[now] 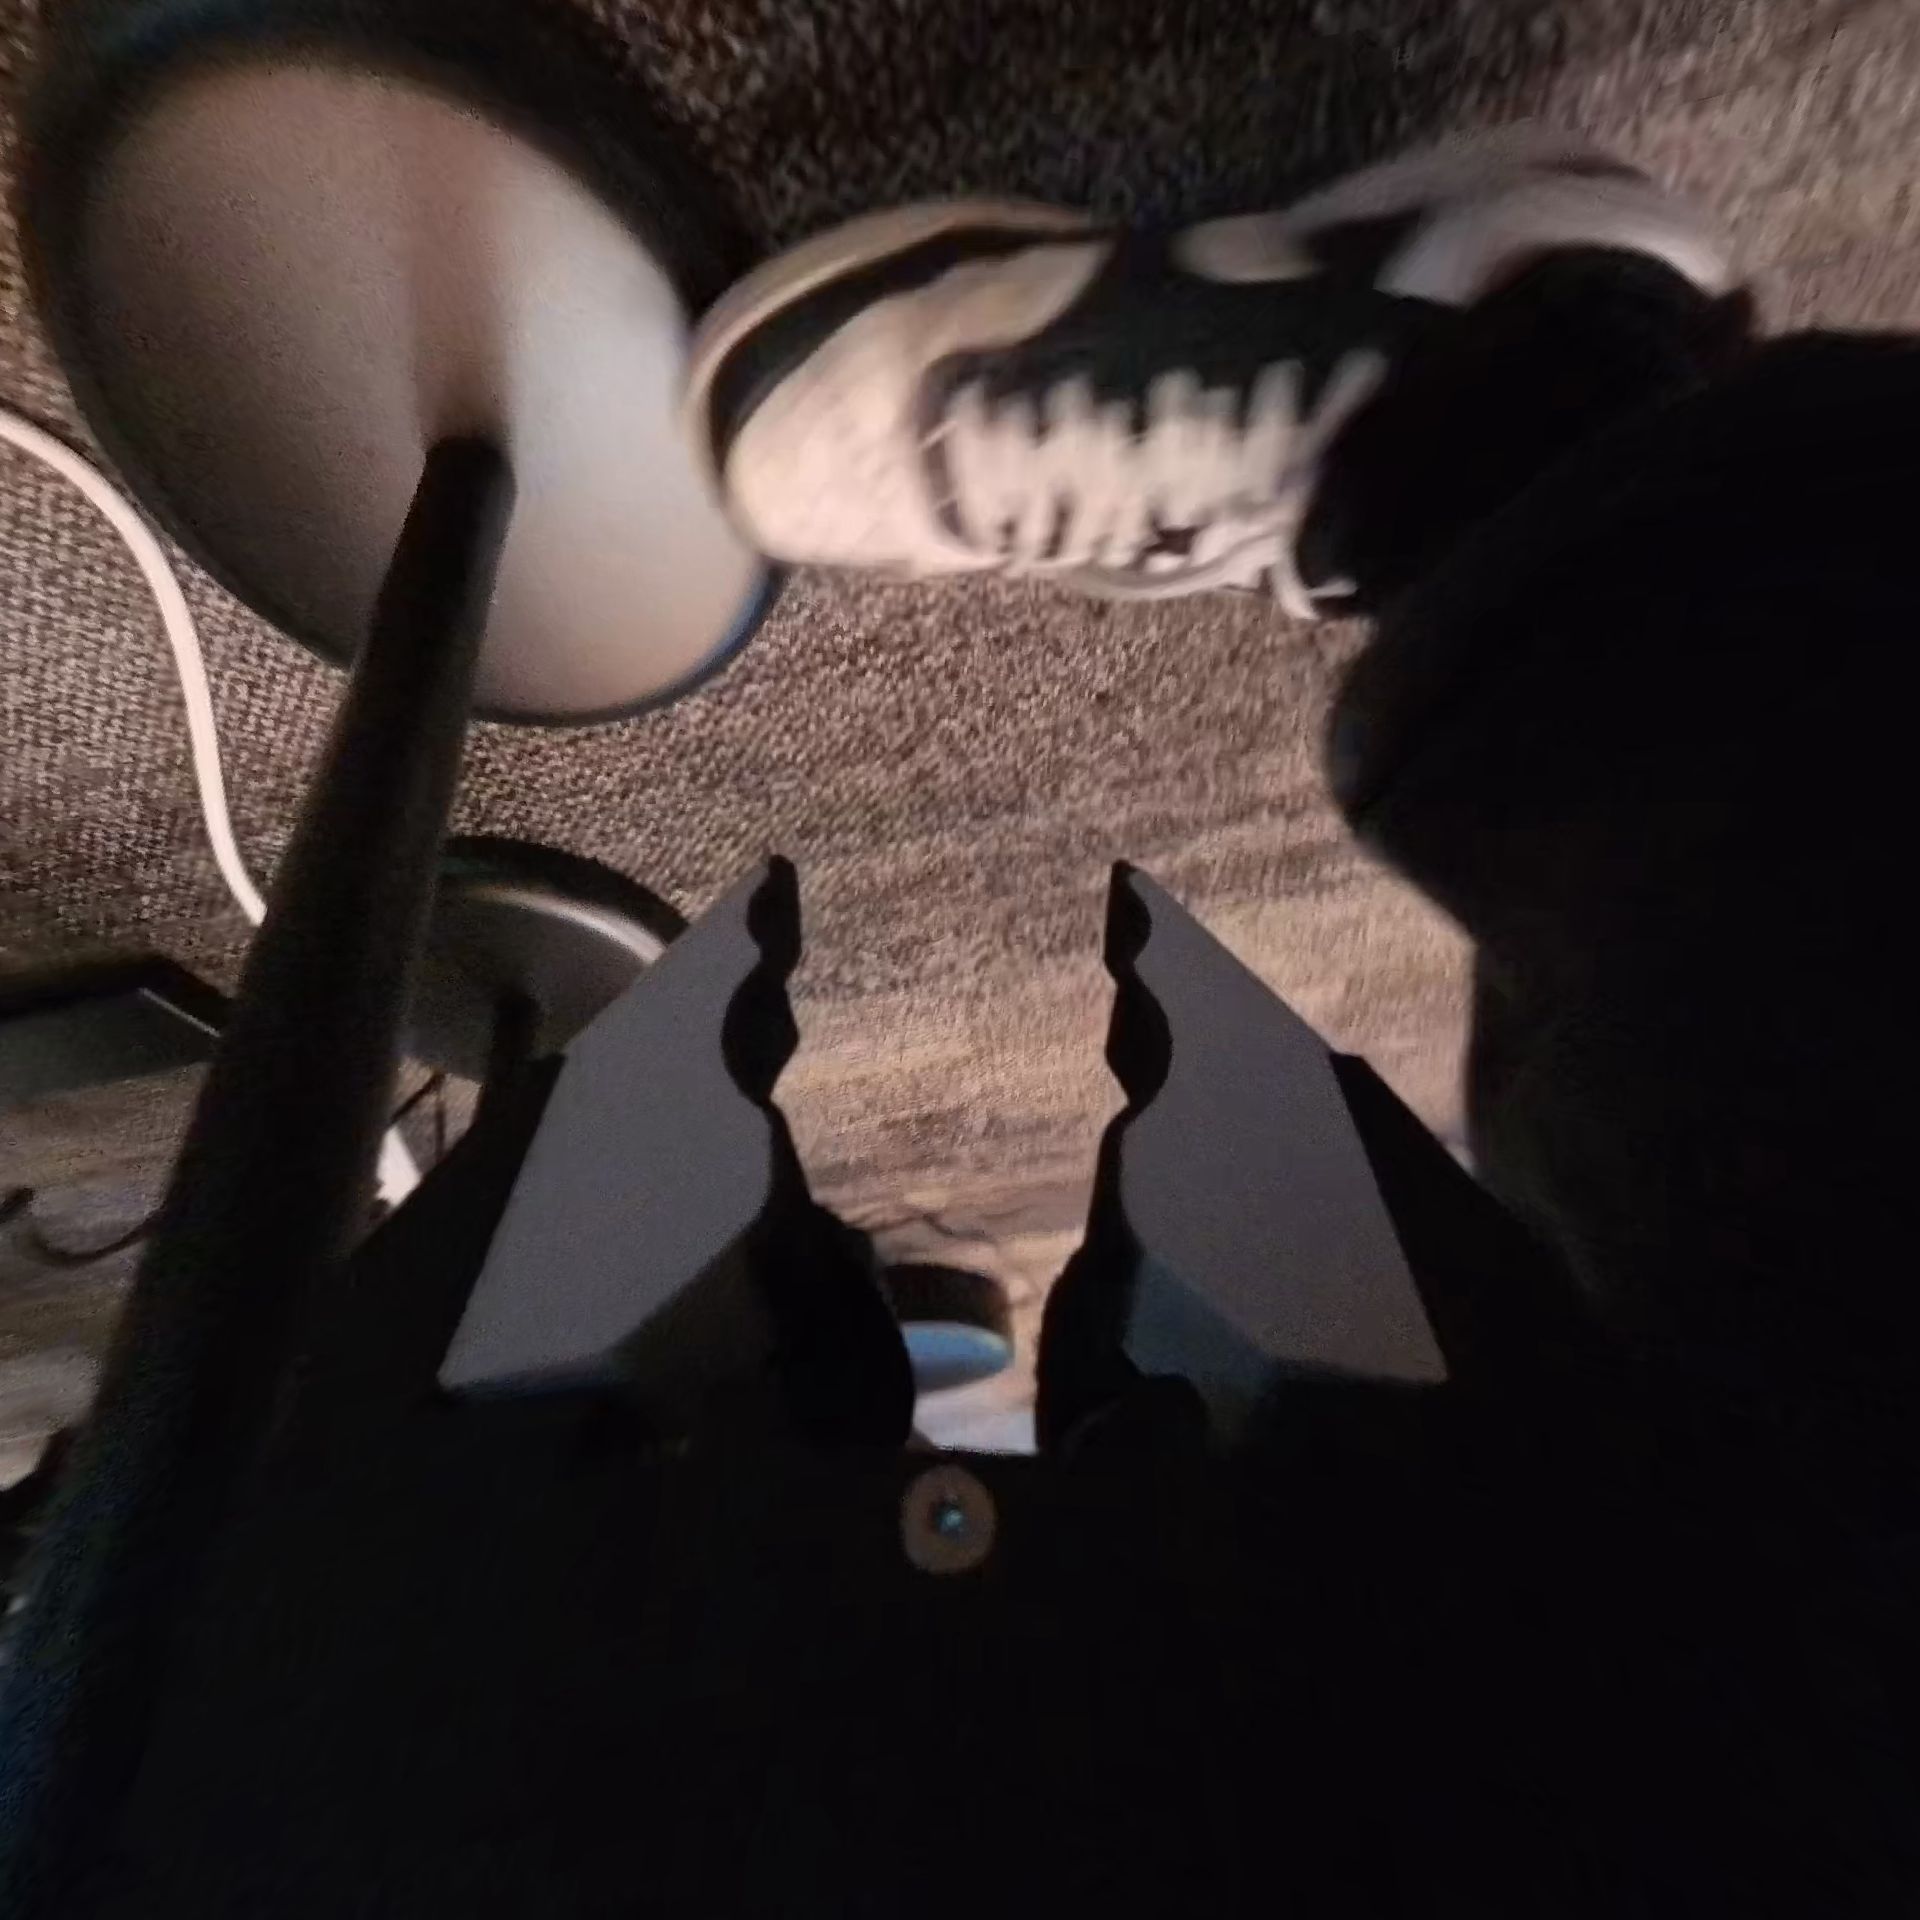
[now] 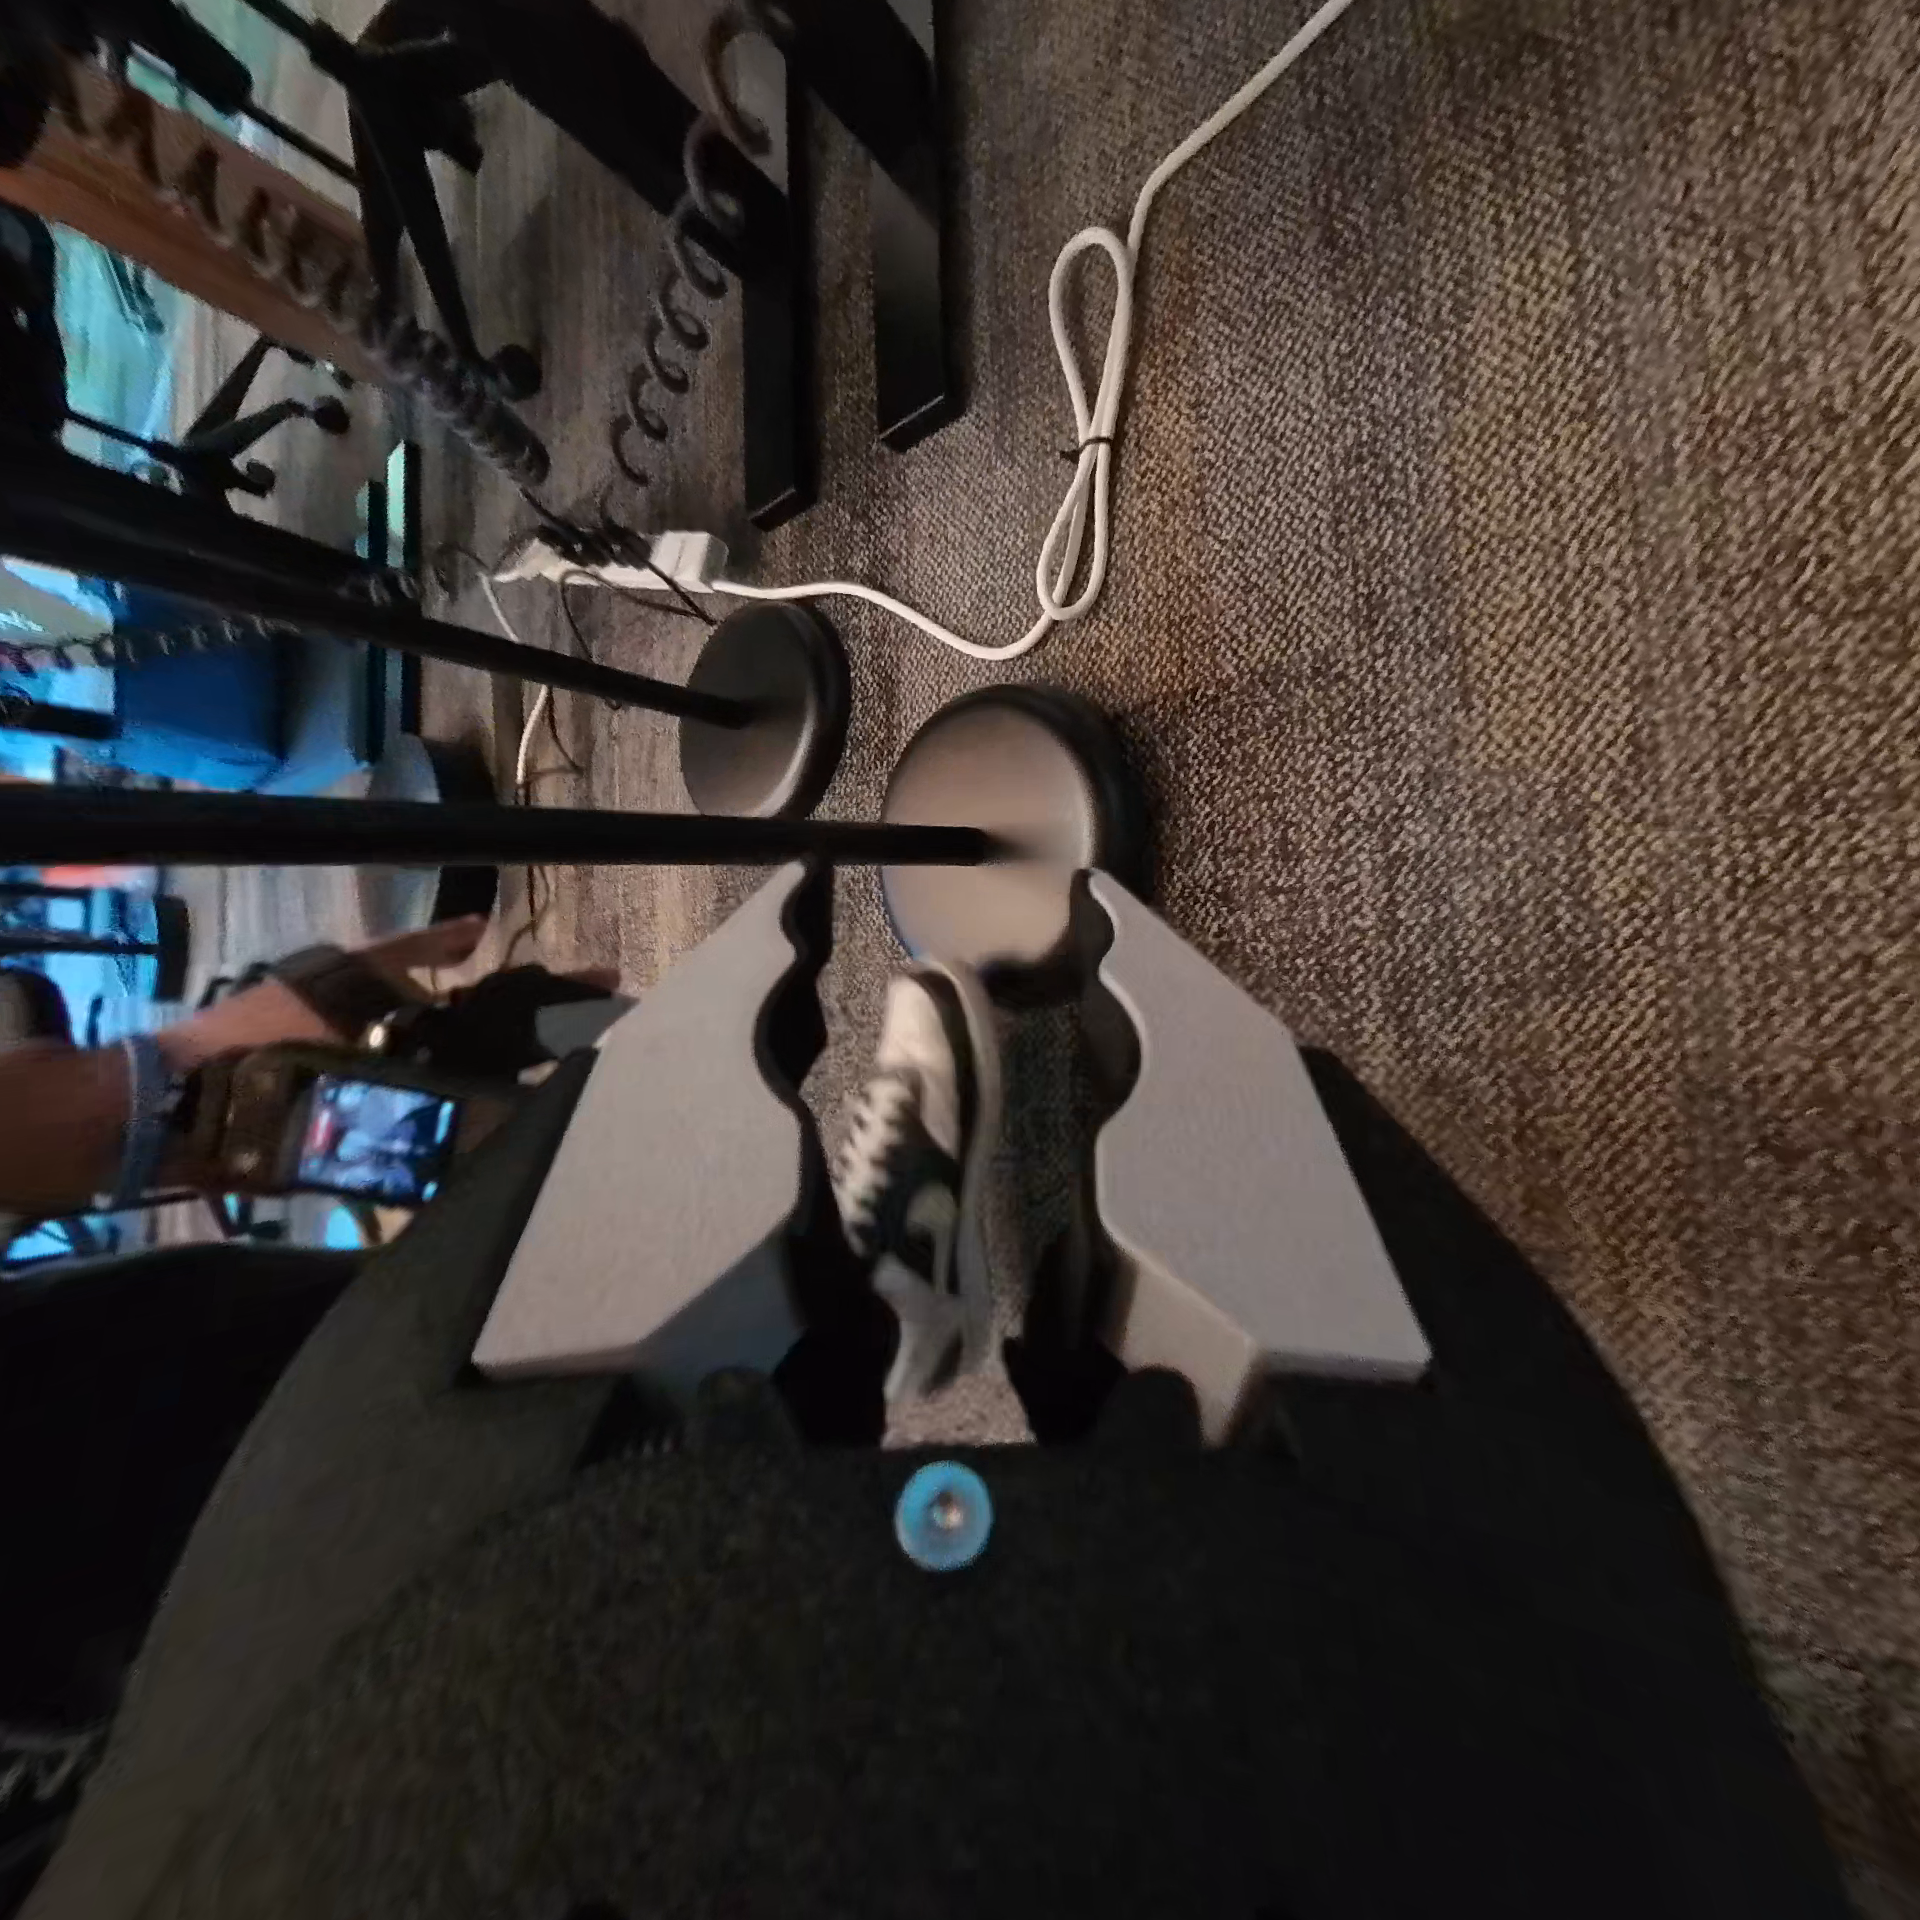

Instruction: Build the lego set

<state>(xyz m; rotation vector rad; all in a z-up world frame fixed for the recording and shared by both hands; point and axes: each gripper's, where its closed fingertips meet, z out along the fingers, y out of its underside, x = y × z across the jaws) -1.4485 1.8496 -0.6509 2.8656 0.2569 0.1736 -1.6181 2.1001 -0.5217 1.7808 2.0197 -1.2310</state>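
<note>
Your left tongs (image 1: 951,904) point down at the brown carpet (image 1: 935,748), spread apart with nothing between the fingers; at ten o'clock from them a round grey stand base (image 1: 260,343) lies flat on the carpet with a black pole (image 1: 416,665) rising from it, and a white cable (image 1: 197,675) curves past at nine o'clock; at one o'clock your white and black sneaker (image 1: 1039,416) is planted just beside that base, blurred. Your right tongs (image 2: 951,904) are likewise spread and empty above the carpet; the sneaker shows between the fingers; two round bases sit at twelve and eleven o'clock, close together, and a looped white cable (image 2: 1091,416) runs to a white power strip (image 2: 675,556) beyond them; no lego piece shows in either view, so you cannot tell where the set lies.
</note>
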